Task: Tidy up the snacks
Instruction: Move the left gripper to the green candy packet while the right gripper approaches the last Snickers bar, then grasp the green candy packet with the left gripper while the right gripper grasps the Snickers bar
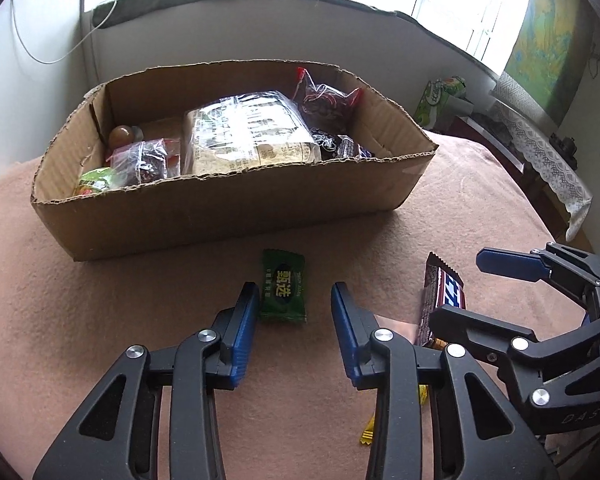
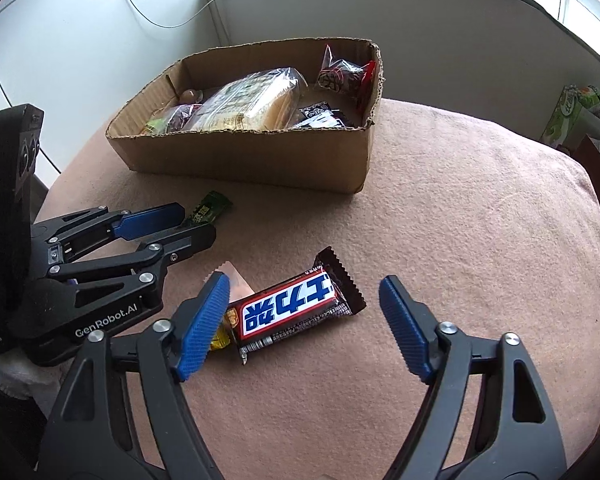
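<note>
Two grippers lowered over loose snacks on the pink blanket (image 1: 100, 340)

At left, the left gripper (image 1: 295, 300) stood partly open around the green candy (image 1: 283, 291), pads not pressing it. Beyond lay the cardboard box (image 1: 220, 216), already holding packets. At right, the right gripper (image 2: 305, 300) gaped wide either side of the chocolate bar (image 2: 296, 308), gripping nothing.

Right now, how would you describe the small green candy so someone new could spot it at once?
Start from the cardboard box on the pink cloth. Just in front of the box's near wall, the green candy lies flat on the cloth, between the left claw's blue pads. It is the only green wrapper outside the box, smaller than the brown chocolate bar to its right.
</note>
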Demonstrator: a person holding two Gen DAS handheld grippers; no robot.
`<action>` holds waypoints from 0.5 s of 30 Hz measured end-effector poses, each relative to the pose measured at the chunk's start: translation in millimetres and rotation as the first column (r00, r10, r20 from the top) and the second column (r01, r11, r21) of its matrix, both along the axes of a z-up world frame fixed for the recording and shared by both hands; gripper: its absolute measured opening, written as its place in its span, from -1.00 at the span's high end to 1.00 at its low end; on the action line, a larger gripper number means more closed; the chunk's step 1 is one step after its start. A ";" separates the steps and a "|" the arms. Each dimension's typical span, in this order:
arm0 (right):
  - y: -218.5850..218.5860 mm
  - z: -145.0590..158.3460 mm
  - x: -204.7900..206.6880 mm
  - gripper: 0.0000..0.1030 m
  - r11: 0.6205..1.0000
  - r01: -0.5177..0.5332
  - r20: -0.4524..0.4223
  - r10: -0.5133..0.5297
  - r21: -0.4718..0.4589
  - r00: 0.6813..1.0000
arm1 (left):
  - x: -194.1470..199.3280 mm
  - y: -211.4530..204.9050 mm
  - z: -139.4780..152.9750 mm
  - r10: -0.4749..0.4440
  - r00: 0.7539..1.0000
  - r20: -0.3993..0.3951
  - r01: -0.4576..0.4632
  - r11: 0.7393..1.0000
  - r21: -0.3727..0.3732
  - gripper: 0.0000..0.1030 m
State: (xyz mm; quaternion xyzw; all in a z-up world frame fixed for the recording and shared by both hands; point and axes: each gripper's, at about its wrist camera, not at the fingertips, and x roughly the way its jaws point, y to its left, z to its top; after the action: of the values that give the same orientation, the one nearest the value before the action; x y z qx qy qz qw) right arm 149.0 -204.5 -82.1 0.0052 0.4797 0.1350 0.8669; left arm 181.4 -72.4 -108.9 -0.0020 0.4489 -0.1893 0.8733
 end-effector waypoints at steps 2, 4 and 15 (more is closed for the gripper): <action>3.5 -5.2 3.8 -0.24 1.000 -0.004 -0.023 0.003 -0.013 1.000 | 1.9 -2.7 -1.3 -0.005 1.000 -0.001 0.005 1.000 0.010 0.36; 5.5 -9.2 4.1 -0.19 0.999 -0.013 -0.034 0.012 -0.031 0.999 | 2.9 -4.3 -3.1 -0.009 1.000 -0.003 0.009 1.000 0.018 0.42; -9.3 -15.7 -9.6 0.08 0.995 -0.048 -0.059 0.042 -0.093 0.997 | 3.5 -2.3 -4.1 -0.015 1.000 -0.009 0.015 1.000 0.005 0.55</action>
State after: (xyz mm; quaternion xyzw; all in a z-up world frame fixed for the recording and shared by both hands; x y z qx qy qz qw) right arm 139.5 -213.9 -97.8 -0.0427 0.5099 0.1316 0.8490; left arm 184.9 -74.7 -113.0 0.0026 0.4534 -0.1949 0.8697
